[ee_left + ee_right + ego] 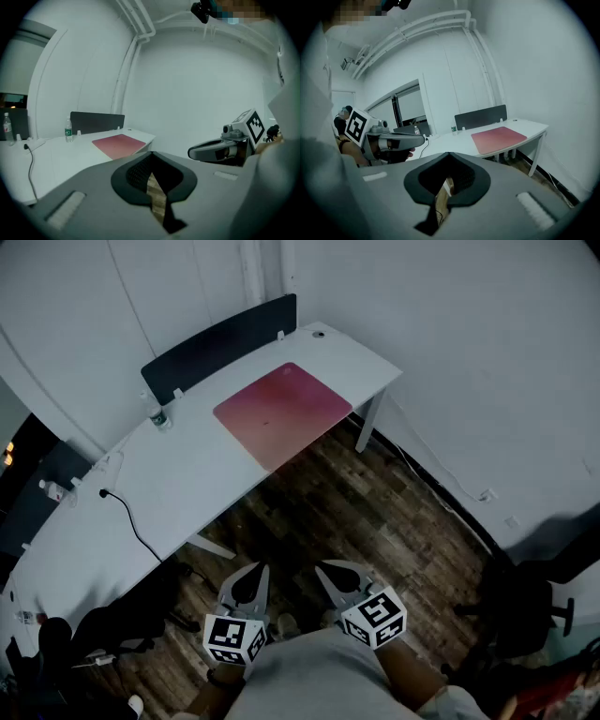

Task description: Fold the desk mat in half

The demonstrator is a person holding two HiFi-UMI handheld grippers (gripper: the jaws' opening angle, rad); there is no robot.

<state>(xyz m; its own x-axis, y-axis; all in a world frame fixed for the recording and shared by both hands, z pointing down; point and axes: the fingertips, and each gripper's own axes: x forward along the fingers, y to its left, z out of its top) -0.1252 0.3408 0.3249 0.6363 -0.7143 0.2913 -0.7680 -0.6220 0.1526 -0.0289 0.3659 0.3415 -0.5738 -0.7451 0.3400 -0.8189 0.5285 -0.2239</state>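
Note:
The red desk mat (281, 413) lies flat and unfolded on the white desk (187, 484), near its right end. It also shows in the left gripper view (119, 144) and in the right gripper view (499, 138). Both grippers are held low, close to the person's body, over the wooden floor and well short of the desk. My left gripper (261, 566) is shut with nothing in it, its jaw tips meeting (151, 153). My right gripper (319, 566) is shut and empty too (449, 154).
A dark partition panel (220, 343) stands along the desk's far edge. A water bottle (159, 416) stands left of the mat, and a black cable (127, 512) trails over the desk's front edge. A black office chair (525, 610) stands at the right.

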